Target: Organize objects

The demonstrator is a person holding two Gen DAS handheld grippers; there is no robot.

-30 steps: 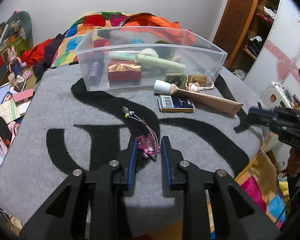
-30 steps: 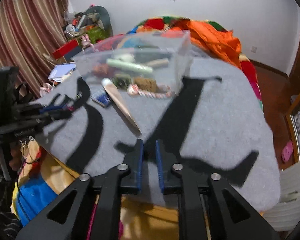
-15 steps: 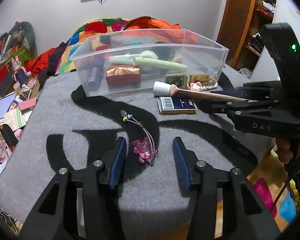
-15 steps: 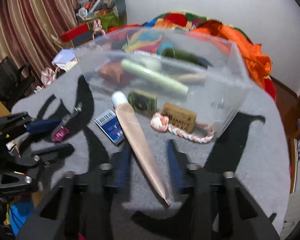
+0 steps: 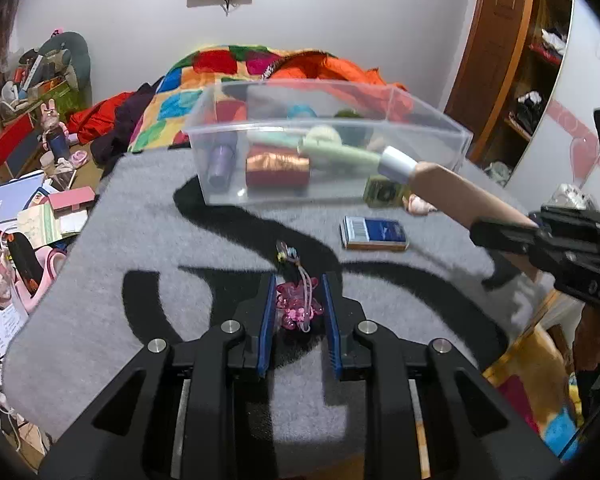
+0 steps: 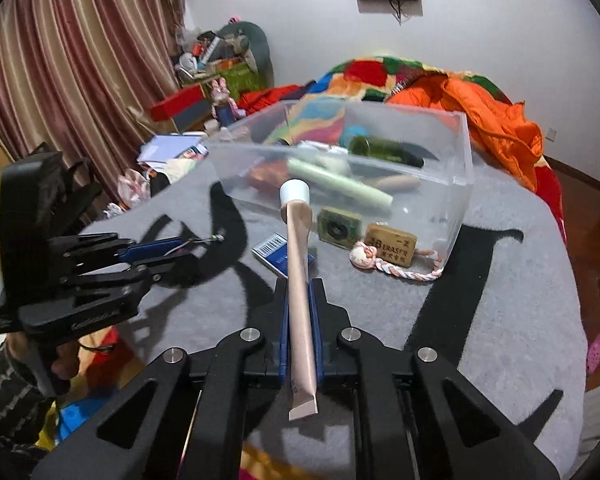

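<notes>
My left gripper [image 5: 299, 304] is shut on a pink crystal charm [image 5: 296, 307] with a beaded cord, low over the grey mat [image 5: 140, 240]. My right gripper [image 6: 299, 304] is shut on a tan tube with a white cap [image 6: 298, 264] and holds it lifted, cap pointing at the clear plastic bin [image 6: 456, 184]. The tube [image 5: 452, 188] also shows in the left wrist view, in front of the bin [image 5: 220, 148]. The bin holds a green tube, a red box, a purple bottle and other items.
On the mat near the bin lie a blue barcode box [image 5: 374, 233], a green square item [image 6: 338, 230], a wooden eraser block [image 6: 392, 245] and a braided rope toy [image 6: 396, 268]. Clutter lies on the floor at the left; colourful bedding is behind the bin.
My left gripper has closed on the pink charm. My right gripper has closed on the tan tube and lifted it off the mat.
</notes>
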